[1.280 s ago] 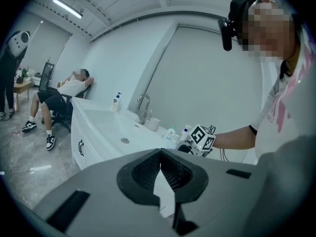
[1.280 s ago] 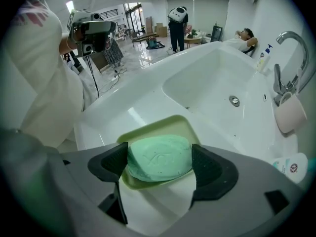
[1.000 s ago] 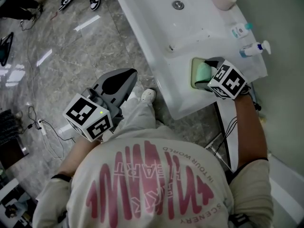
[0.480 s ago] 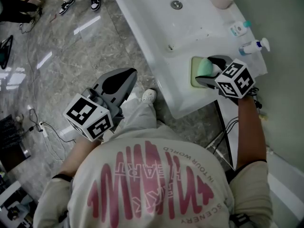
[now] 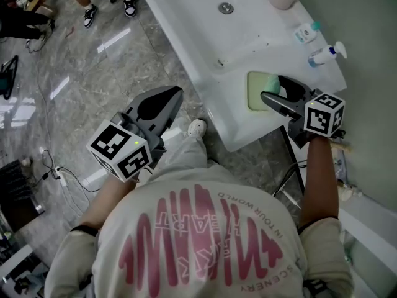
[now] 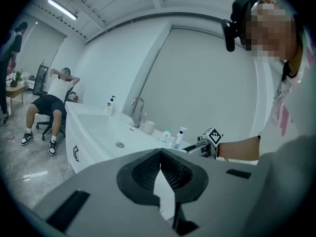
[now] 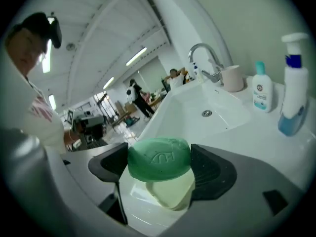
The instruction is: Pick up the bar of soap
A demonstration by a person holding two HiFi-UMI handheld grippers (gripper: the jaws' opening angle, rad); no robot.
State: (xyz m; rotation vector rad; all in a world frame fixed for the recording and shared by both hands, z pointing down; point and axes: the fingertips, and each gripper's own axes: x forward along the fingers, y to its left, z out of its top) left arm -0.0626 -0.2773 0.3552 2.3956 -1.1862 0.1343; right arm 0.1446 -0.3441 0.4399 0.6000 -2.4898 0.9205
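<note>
Soap (image 7: 159, 157) sat pinched between the jaws of our right gripper (image 5: 272, 87). Its long side ran from jaw to jaw, a little above the pale soap dish (image 7: 170, 194) on the sink counter (image 5: 236, 36). Our left gripper (image 6: 160, 162) was far off, jaws pressed together on nothing. The lift looked like a job for the right one.

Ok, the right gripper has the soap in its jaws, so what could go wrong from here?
1. The right gripper pinches the bar of soap only at its rounded ends; it looks smooth, so it could squirt out in transit.
2. It hangs over the soap dish near the counter edge; a dropped bar might fall to the floor or slide into the basin.
3. A wide swing could knock the spray bottle nearby.
</note>
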